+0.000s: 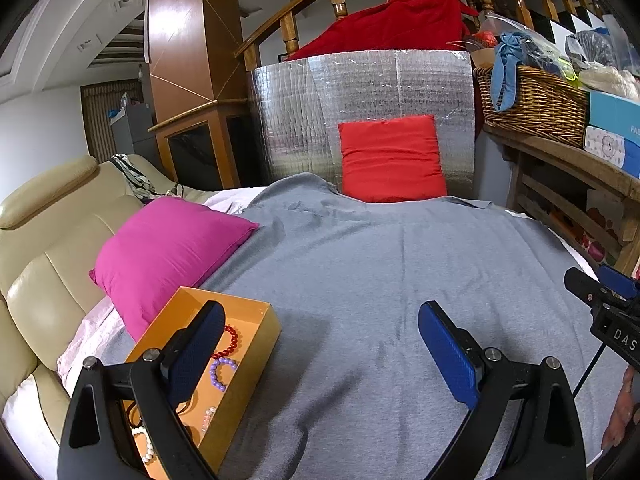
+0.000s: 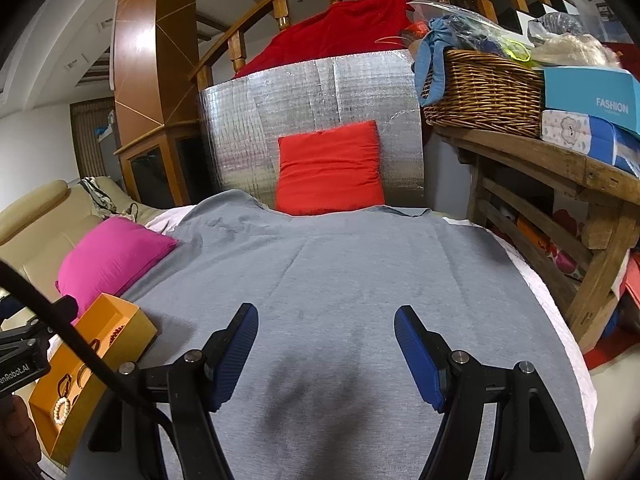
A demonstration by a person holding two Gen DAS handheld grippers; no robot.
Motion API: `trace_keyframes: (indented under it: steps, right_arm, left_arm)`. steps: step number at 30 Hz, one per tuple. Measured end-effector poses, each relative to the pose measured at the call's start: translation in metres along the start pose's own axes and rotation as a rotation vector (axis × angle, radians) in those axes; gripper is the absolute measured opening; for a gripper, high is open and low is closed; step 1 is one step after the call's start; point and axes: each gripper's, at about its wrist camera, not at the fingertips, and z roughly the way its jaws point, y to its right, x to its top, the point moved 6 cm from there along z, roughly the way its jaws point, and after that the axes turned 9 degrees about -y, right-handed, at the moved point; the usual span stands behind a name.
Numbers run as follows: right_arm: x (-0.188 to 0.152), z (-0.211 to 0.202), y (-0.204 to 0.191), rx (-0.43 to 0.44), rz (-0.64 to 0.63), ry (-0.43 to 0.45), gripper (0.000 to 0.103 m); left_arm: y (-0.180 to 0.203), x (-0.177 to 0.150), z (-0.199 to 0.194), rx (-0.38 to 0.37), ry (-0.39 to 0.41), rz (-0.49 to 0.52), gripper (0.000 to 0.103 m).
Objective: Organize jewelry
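My left gripper [image 1: 320, 344] and right gripper [image 2: 326, 344] hang open, empty, over grey cloth [image 1: 380, 260]; only the left view shows the orange box's [image 1: 256, 336] red bracelet [image 1: 232, 342] and purple bracelet [image 1: 220, 372], half-hidden behind its finger.

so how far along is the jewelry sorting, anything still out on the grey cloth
Looks nearly or fully done: the red bracelet, purple bracelet and pearl bracelet all lie inside the orange box. Both the left gripper and right gripper are open and empty. No jewelry shows on the grey cloth.

The box [image 1: 240, 344] sits near-left on the blanket [image 1: 380, 272] (bracelets [image 1: 224, 372] inside), a pillow [image 1: 168, 252] just behind it, a cushion [image 1: 392, 160] far-centre, a basket [image 1: 536, 108] far-right.
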Motion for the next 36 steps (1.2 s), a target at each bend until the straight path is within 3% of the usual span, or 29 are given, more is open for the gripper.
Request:
trace_keyframes:
  steps: [24, 31, 36]
  right_arm:
    - [-0.003, 0.025, 0.004, -0.039, -0.017, -0.030, 0.074]
    - [-0.002, 0.023, -0.038, 0.045, -0.078, -0.026, 0.074]
    - [-0.003, 0.015, -0.098, 0.195, -0.153, -0.019, 0.074]
  left_arm:
    - [0.002, -0.001, 0.037, -0.026, -0.036, -0.019, 0.097]
    - [-0.029, -0.005, 0.034, 0.018, -0.043, -0.065, 0.097]
    - [-0.083, -0.023, 0.018, 0.113, -0.041, -0.093, 0.097]
